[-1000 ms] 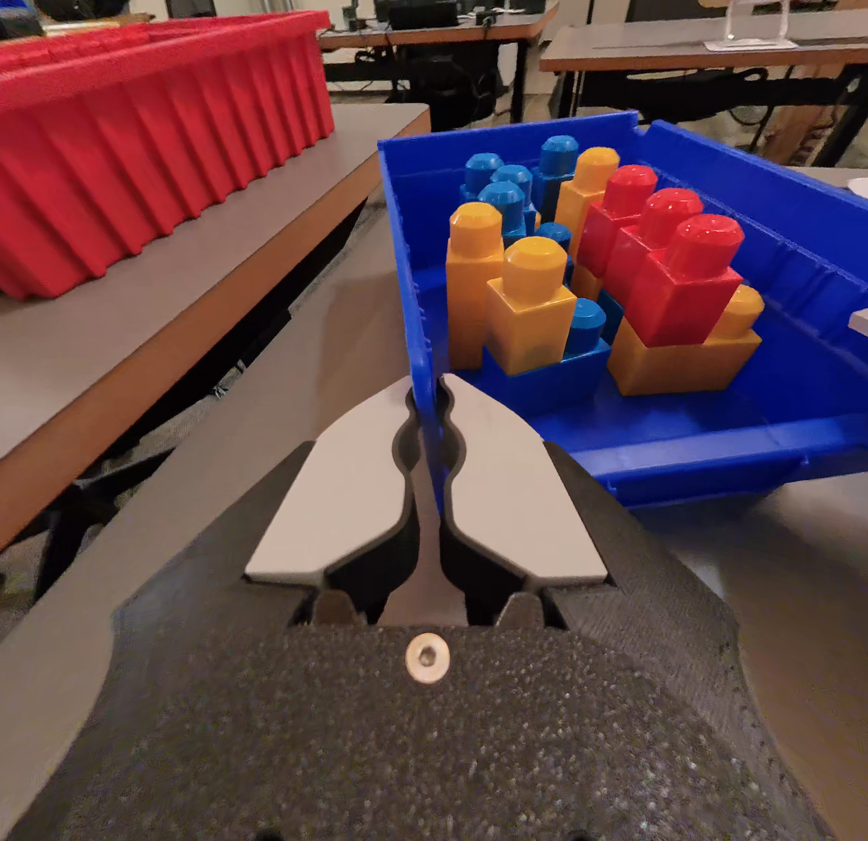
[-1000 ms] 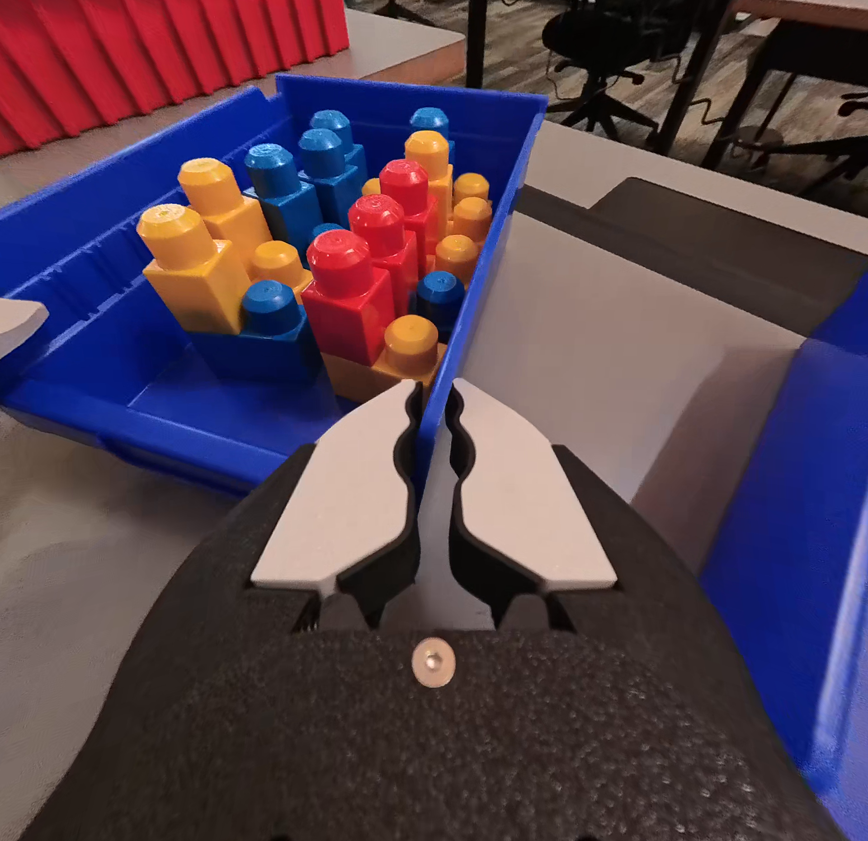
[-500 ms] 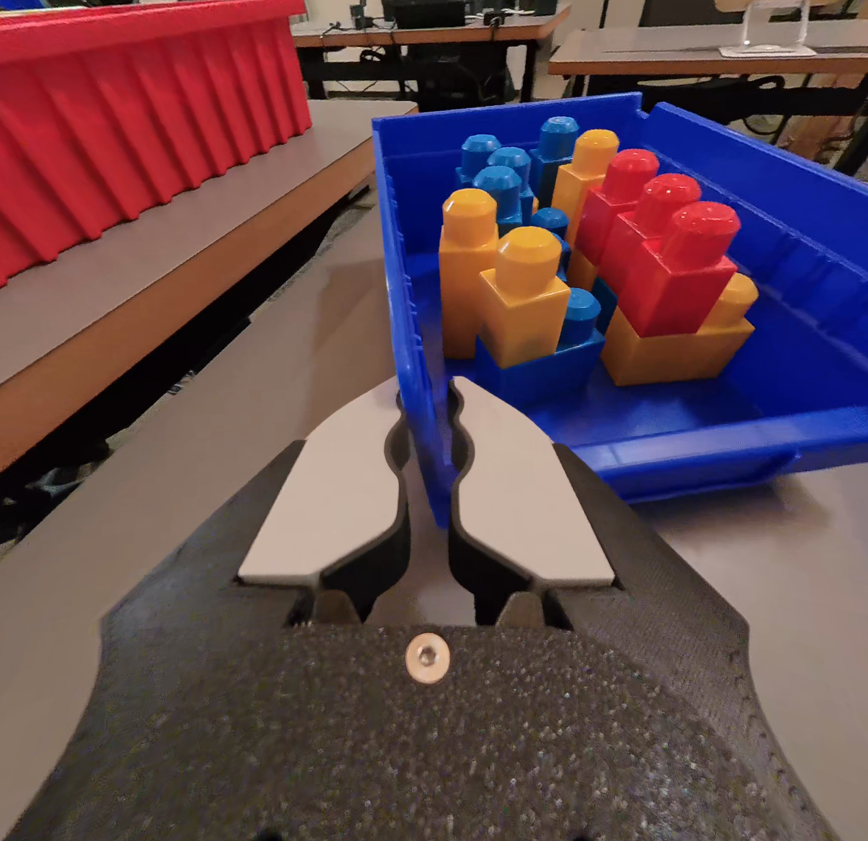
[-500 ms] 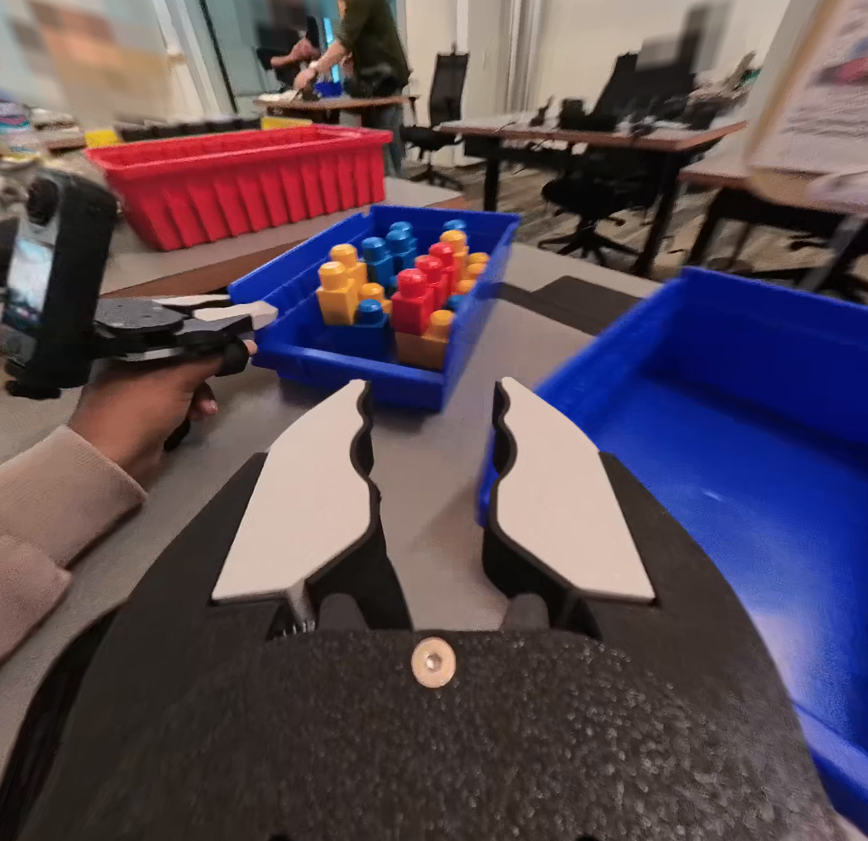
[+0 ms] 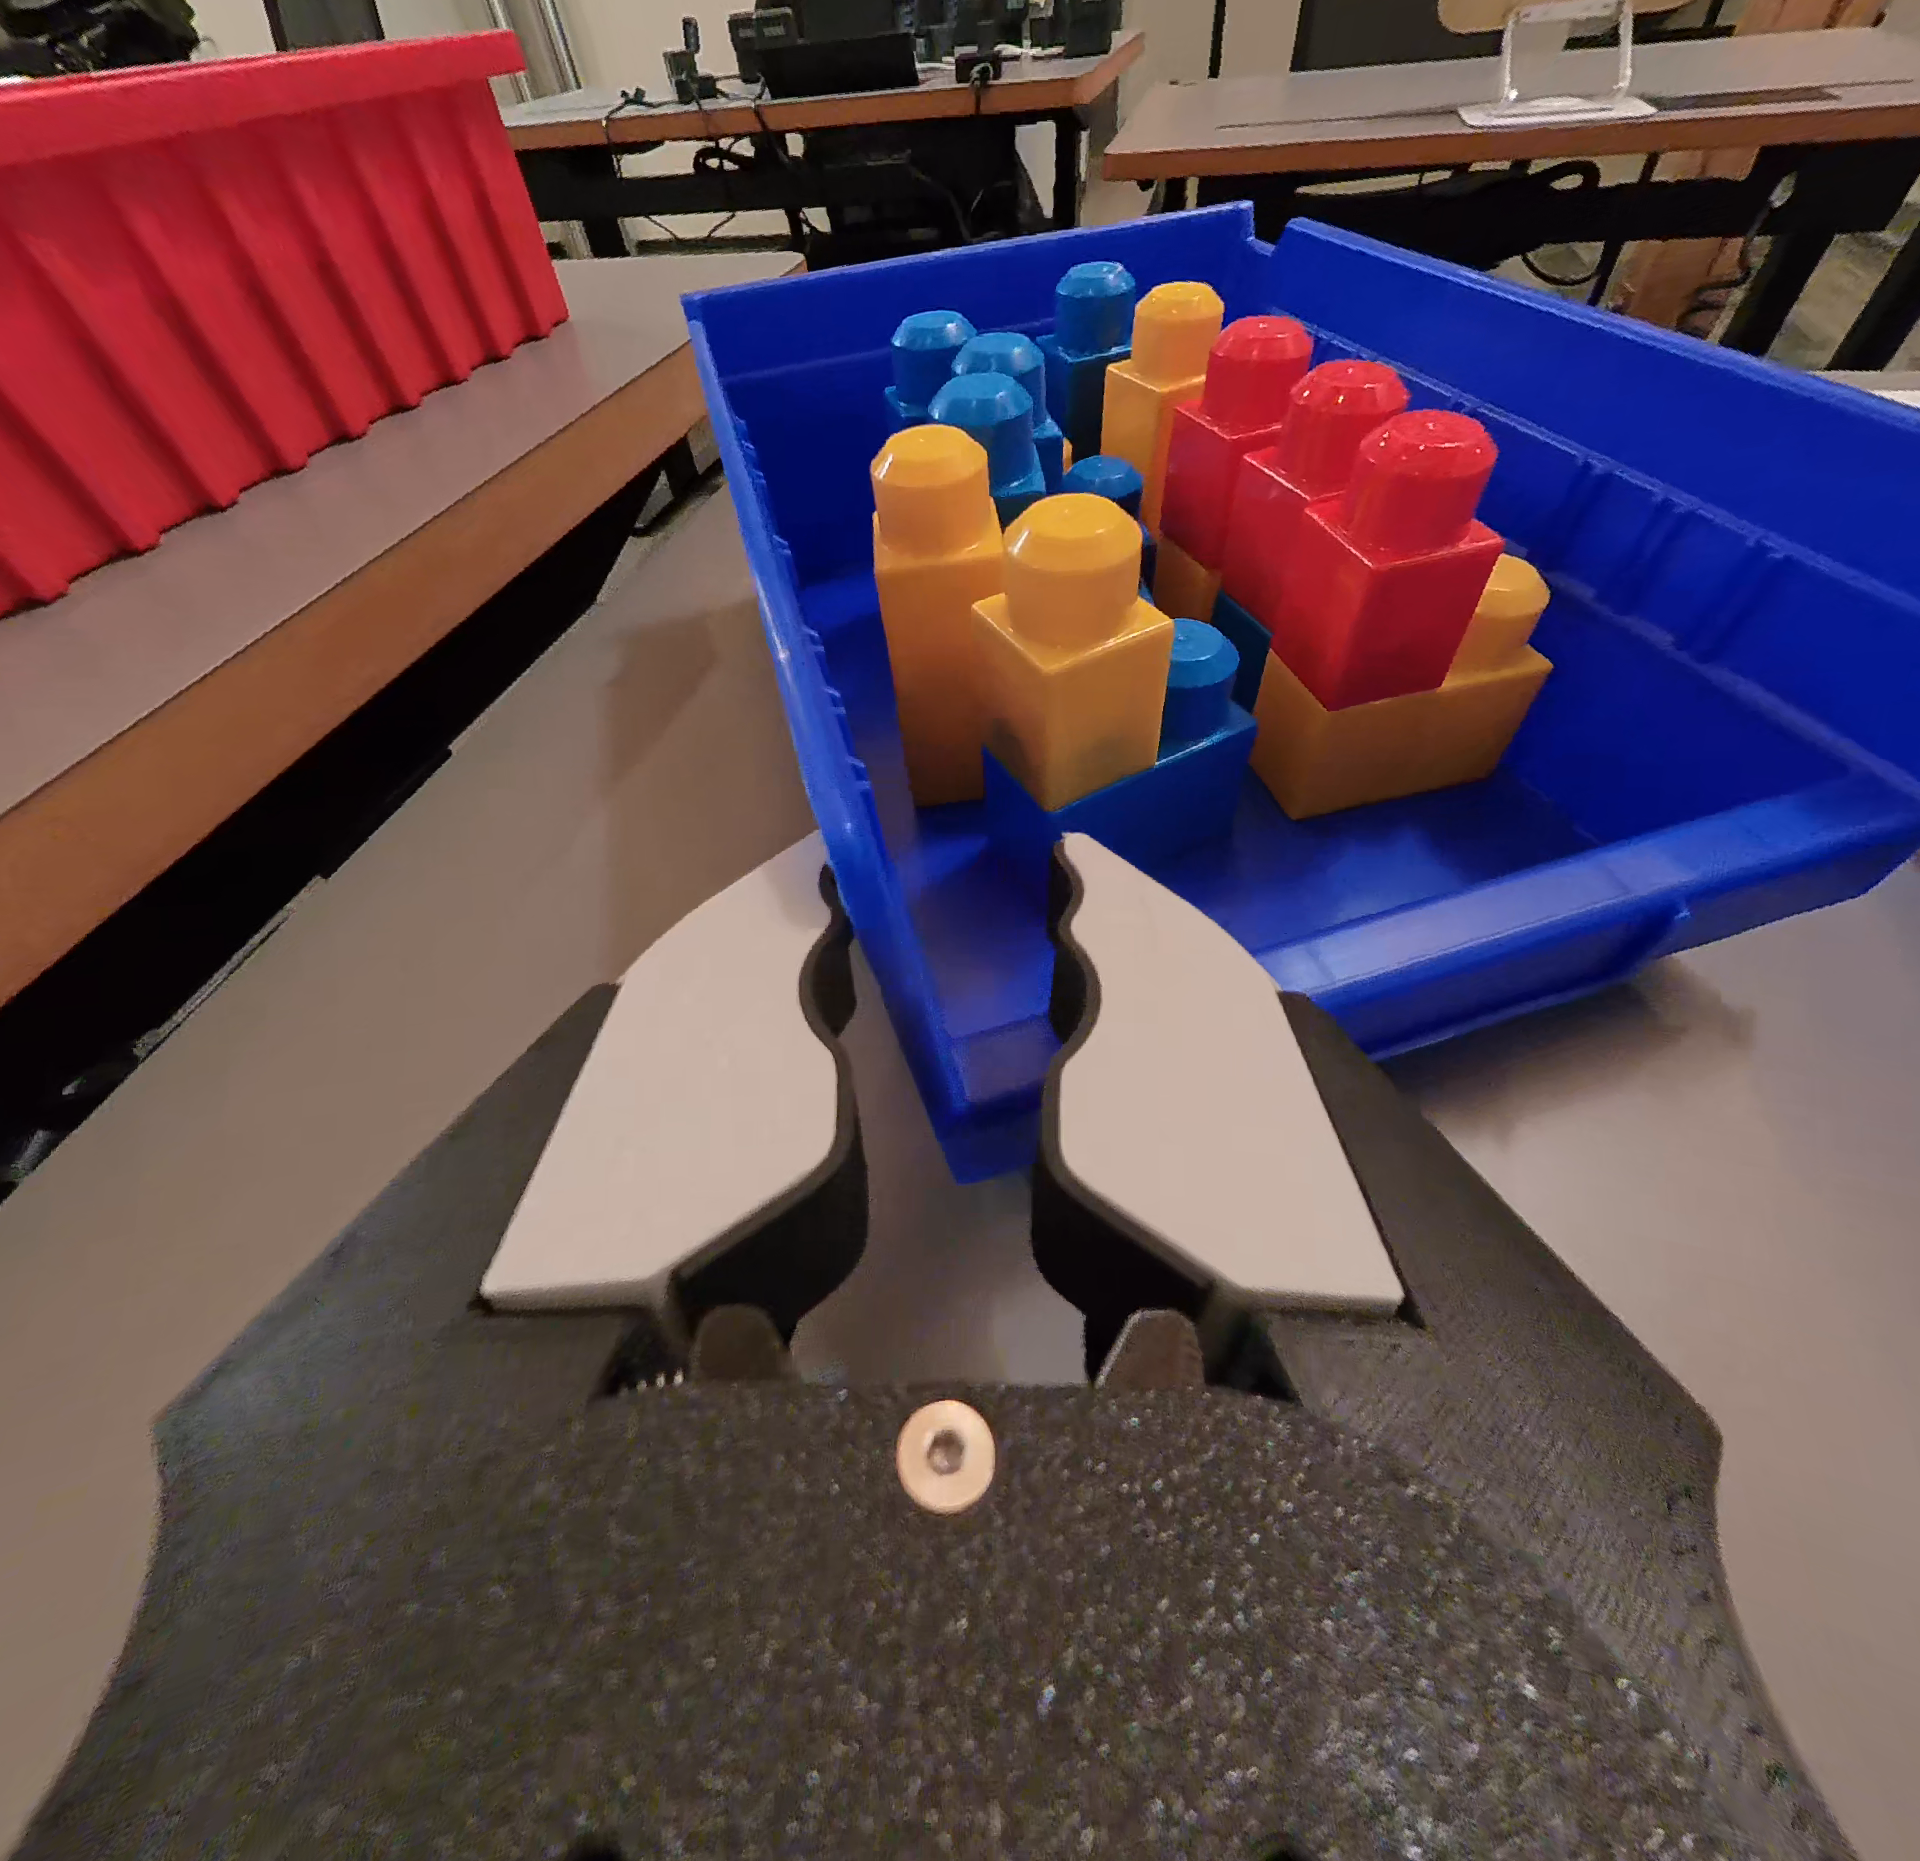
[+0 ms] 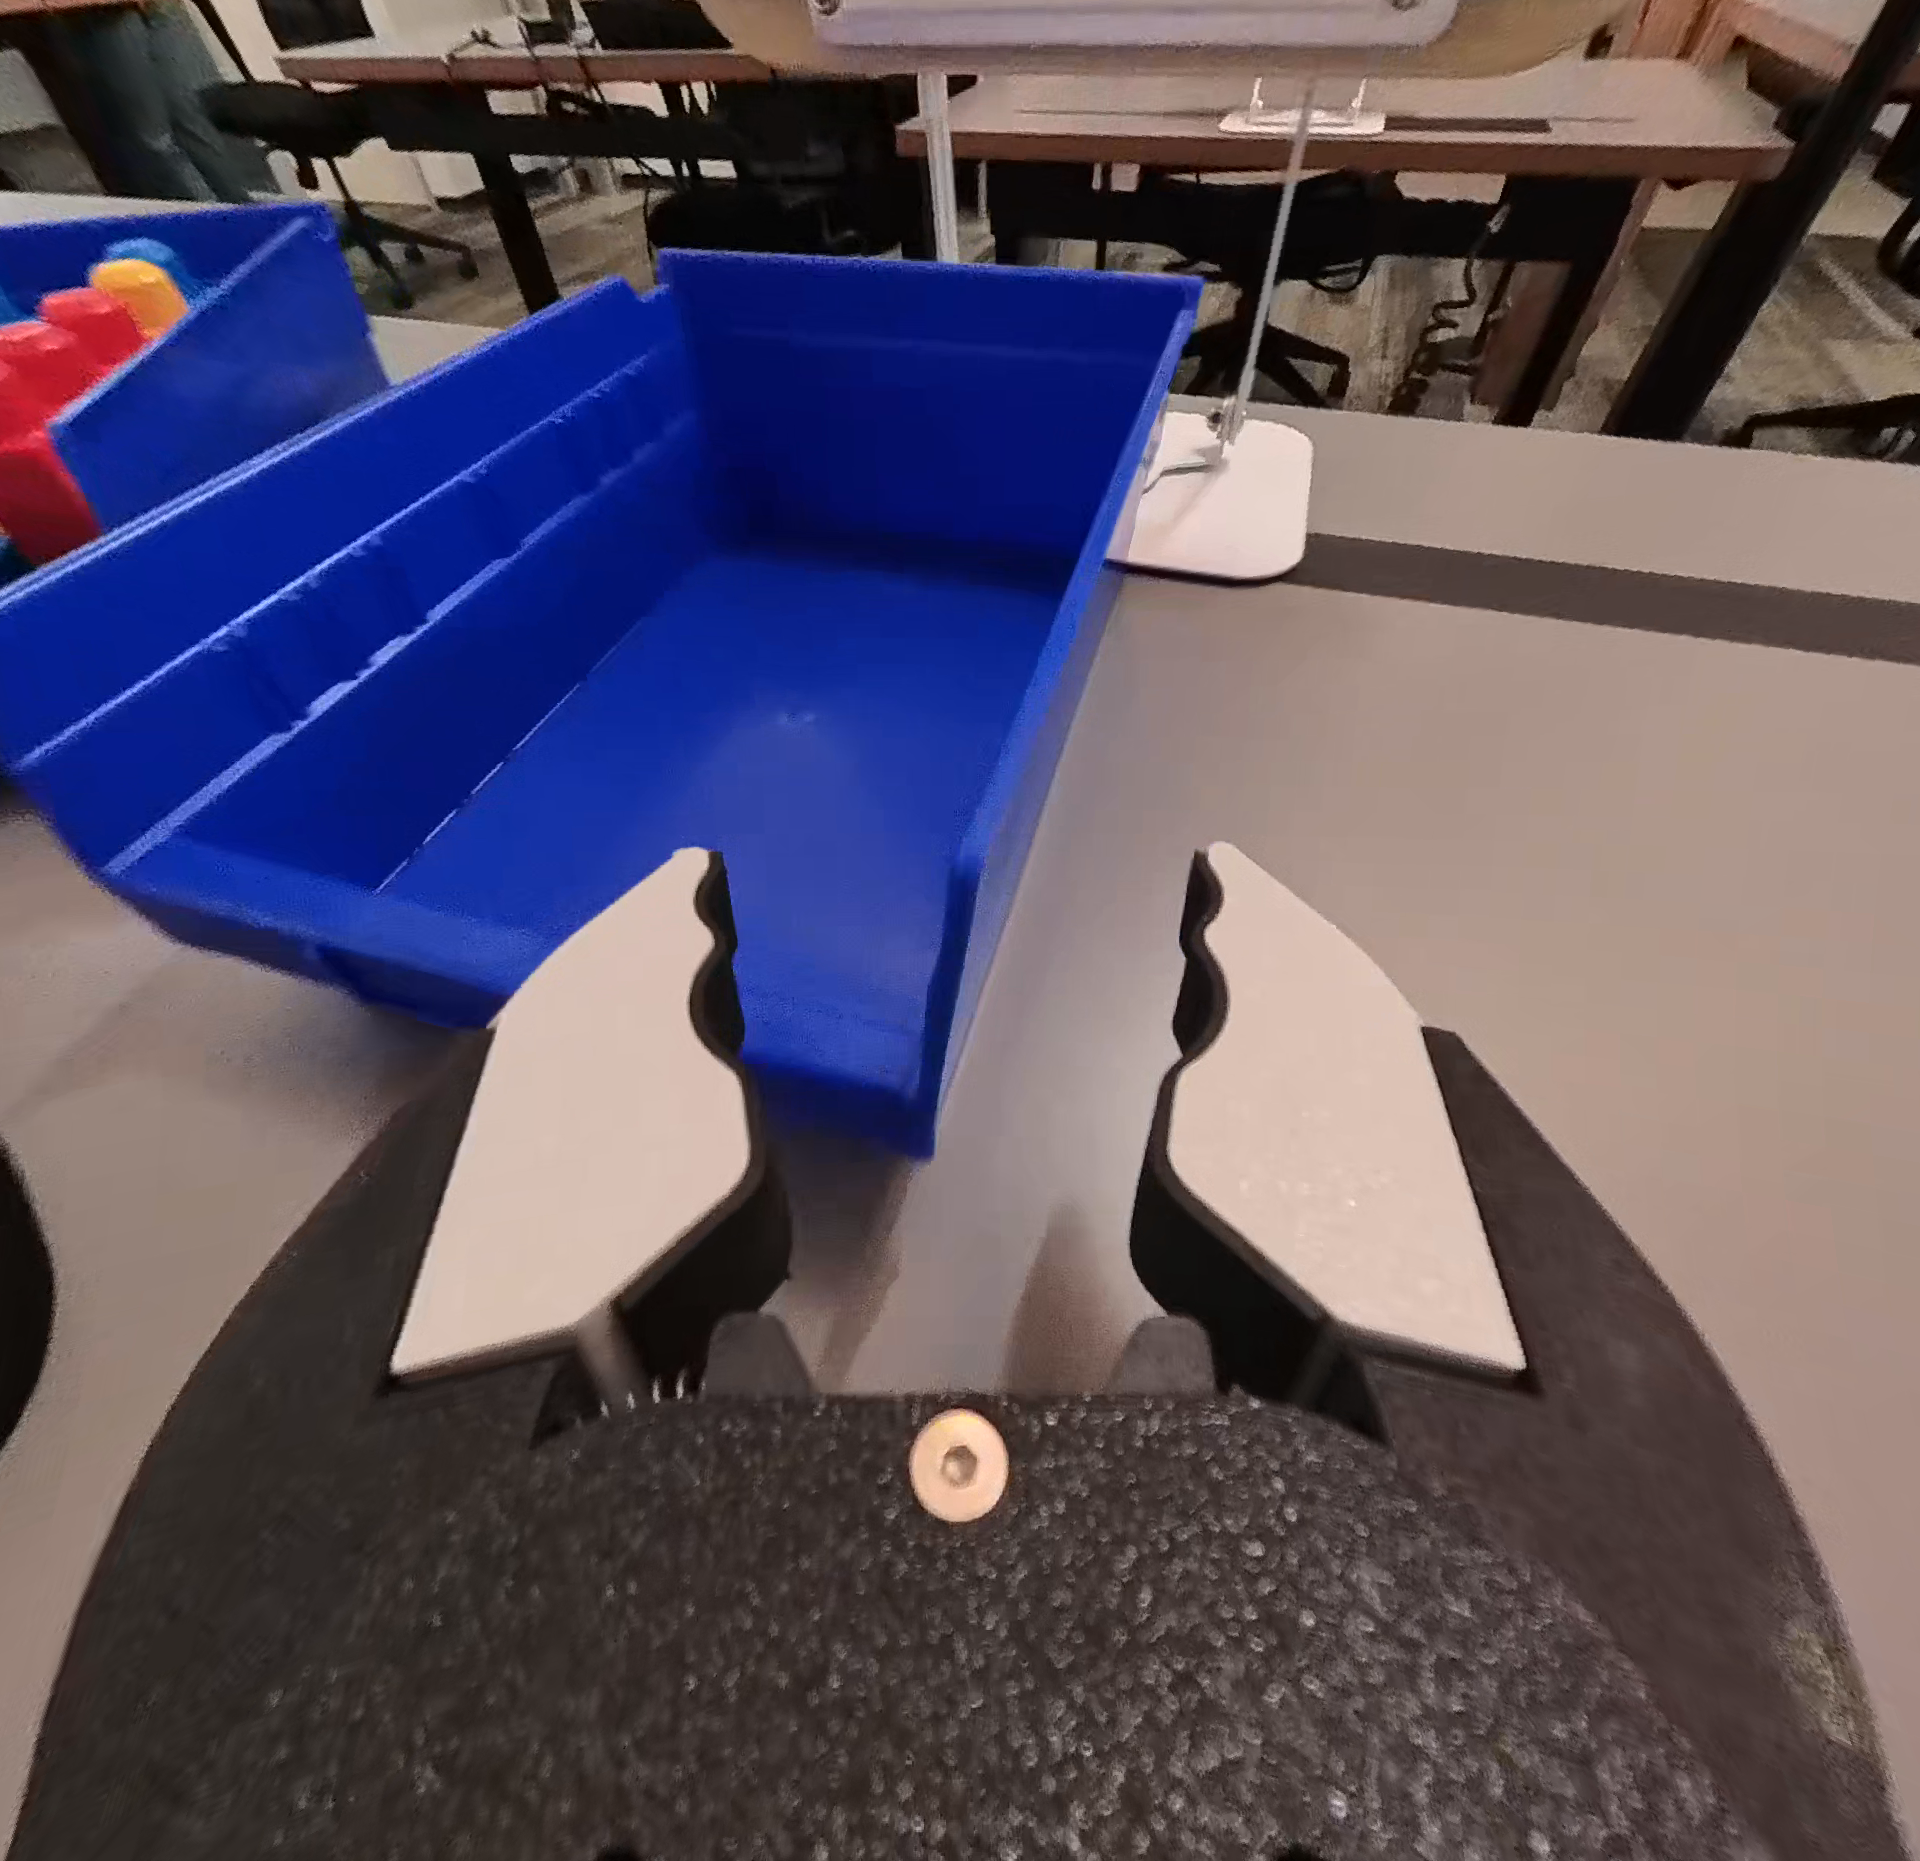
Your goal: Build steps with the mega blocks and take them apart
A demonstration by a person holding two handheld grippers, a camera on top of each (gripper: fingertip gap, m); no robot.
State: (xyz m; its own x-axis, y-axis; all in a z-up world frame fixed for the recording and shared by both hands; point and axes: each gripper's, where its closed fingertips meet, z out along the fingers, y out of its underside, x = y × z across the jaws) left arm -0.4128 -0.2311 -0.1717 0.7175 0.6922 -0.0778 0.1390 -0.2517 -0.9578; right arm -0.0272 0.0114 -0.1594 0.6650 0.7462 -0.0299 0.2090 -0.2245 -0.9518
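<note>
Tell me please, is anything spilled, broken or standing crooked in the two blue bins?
Nothing stands out. The mega blocks stand upright and stacked inside the left blue bin, none spilled onto the table. The second blue bin is empty and looks undamaged. The left gripper straddles the first bin's wall, open; the right gripper is open too.

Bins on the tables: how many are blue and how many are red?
Blue bins: 2, the full blue bin and the empty blue bin
Red bins: 1, the red bin
Total: 3
</note>
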